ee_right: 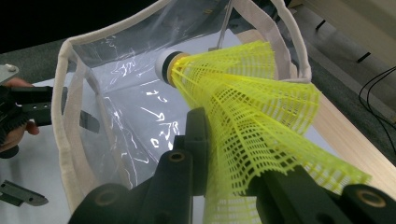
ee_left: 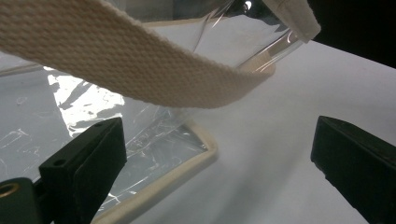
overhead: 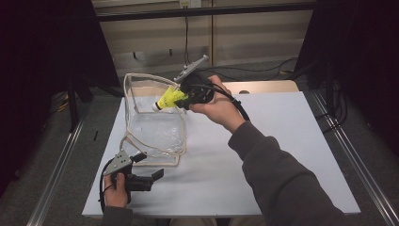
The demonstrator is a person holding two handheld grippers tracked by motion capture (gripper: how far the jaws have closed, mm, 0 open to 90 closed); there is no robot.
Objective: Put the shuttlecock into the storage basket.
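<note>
My right gripper has its jaws pinched on the yellow mesh skirt of a shuttlecock; the right gripper view shows the skirt squashed between the two black jaws at the bottom centre of the frame, with the white cork nose pointing away toward the upper middle, into the open mouth of a clear plastic bag edged in cream webbing. In the high view the same right gripper sits just above centre, my right hand wrapped round it, and the shuttlecock pokes leftward over the bag's rim; from up there I cannot see how the jaws bite the skirt, only that the nose hangs at the bag opening.

My left gripper has its jaws standing wide apart with nothing between them. The left gripper view shows one jaw at lower left and one at lower right, the white counter between them, the bag's flat base corner beside the left jaw and a cream strap arcing across the top of the frame. The high view places that left gripper at lower left, lying on the counter just below the bag, my left hand around it, not touching the plastic as far as I can tell.
</note>
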